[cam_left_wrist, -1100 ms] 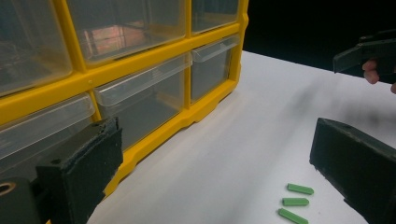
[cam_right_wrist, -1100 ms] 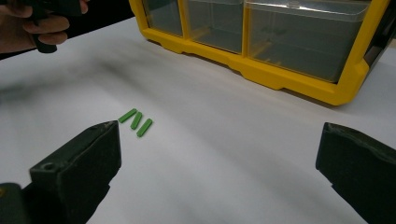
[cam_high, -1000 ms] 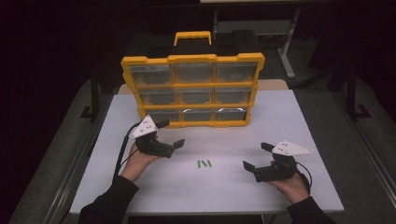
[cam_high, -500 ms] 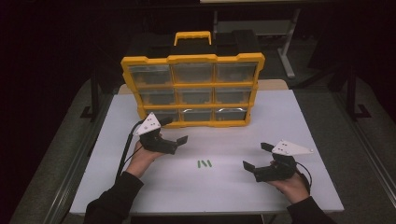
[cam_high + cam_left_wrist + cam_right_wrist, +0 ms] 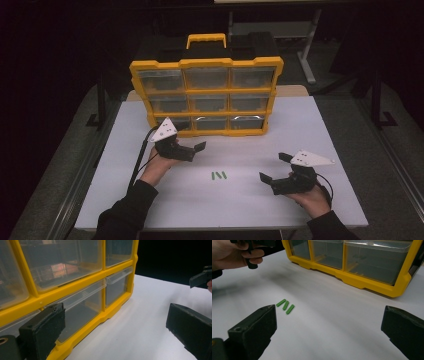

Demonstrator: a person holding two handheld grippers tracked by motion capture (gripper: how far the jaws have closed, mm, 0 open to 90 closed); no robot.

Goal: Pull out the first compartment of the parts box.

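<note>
Up close, left tongs [image 5: 192, 146] agape, yellow organizer [image 5: 207, 95]

No text, label, brand, number or sign can be read in any of the views. The yellow plastic drawer cabinet with clear drawers [image 5: 206, 95] carries no legible marking, and neither do the three small green sticks [image 5: 218, 175] or the white tabletop [image 5: 310, 130].
</note>
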